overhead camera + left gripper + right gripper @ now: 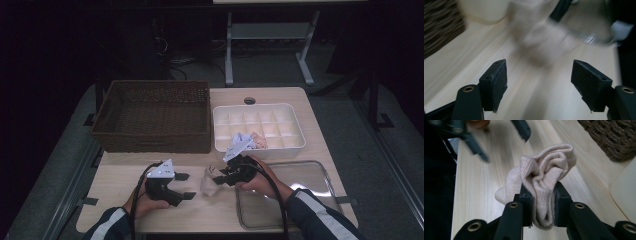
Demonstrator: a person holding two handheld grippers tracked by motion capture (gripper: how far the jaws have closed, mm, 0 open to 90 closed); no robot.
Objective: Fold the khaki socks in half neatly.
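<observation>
The right claw (541, 202) sits nearest the lens in the right gripper view, its two black jaws clamped on a bunched pale pink sock (541, 177). The sock's ribbed cuff bulges up and out past the jaws towards twelve o'clock, and its lower folds rest on the light wooden worktop (486, 177).

In the high view the right claw (216, 179) points towards nine o'clock with the sock (208, 183) at its tips, near the middle of the worktop's front half. The person's right hand (257, 181) holds that gripper over the near left corner of a clear shallow tray (320, 172), which lies at about four o'clock on the worktop.

The left claw (184, 186) lies at nine o'clock of the sock, close to it but apart, its jaws spread wide with nothing between them. In the left gripper view the pads (499, 82) stand well apart over bare wood, with the sock a blur beyond them. The left hand (145, 202) grips it near the front edge.

Farther out, a dark woven basket (155, 117) stands at eleven o'clock, and a white divided box (258, 126) at one o'clock, with bundled pieces of cloth (247, 141) in its front compartments.
</observation>
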